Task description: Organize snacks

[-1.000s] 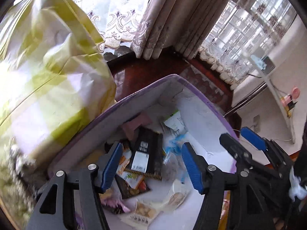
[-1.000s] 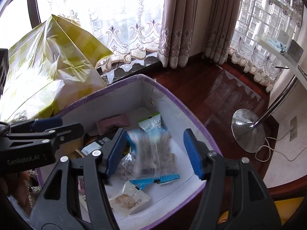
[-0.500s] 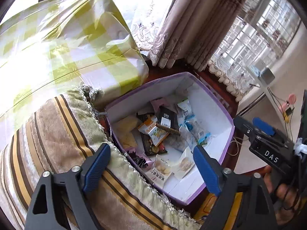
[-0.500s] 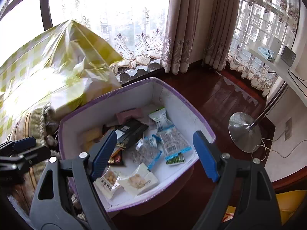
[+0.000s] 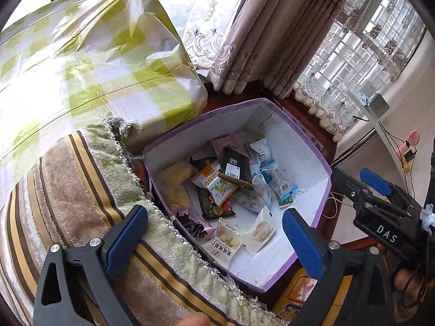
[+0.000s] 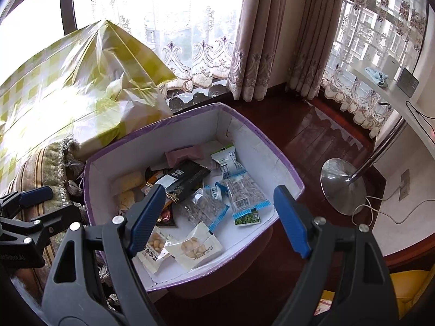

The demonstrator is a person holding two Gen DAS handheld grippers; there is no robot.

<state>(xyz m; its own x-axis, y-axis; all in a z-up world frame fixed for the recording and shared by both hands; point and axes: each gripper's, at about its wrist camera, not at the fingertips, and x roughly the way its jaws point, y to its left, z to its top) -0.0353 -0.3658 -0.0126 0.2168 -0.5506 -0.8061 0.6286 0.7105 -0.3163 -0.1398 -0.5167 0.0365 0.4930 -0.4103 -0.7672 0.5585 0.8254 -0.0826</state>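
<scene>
A purple box [image 5: 312,152] with a white inside holds several snack packets; it also shows in the right wrist view [image 6: 272,146]. Among them are a black packet [image 5: 235,164], an orange packet [image 5: 214,182], clear blue-edged packets [image 6: 246,193] and white packets [image 6: 194,245]. My left gripper [image 5: 214,237] is open and empty, held above the near side of the box and the sofa arm. My right gripper [image 6: 218,217] is open and empty above the box. The right gripper shows at the right of the left wrist view [image 5: 375,187].
A striped tasselled sofa cover [image 5: 68,184] lies left of the box. A big yellow-checked plastic bag [image 5: 81,54] sits behind it. Dark wood floor [image 6: 312,127], a chrome lamp base [image 6: 342,184] with a cable and curtains [image 6: 258,40] lie beyond. Something yellow [image 6: 407,293] is at the lower right.
Both grippers have pulled up and back from inside the box. The clear blue-edged packet between the right jaws a second ago now lies in the box. Both jaws stand wider open.
</scene>
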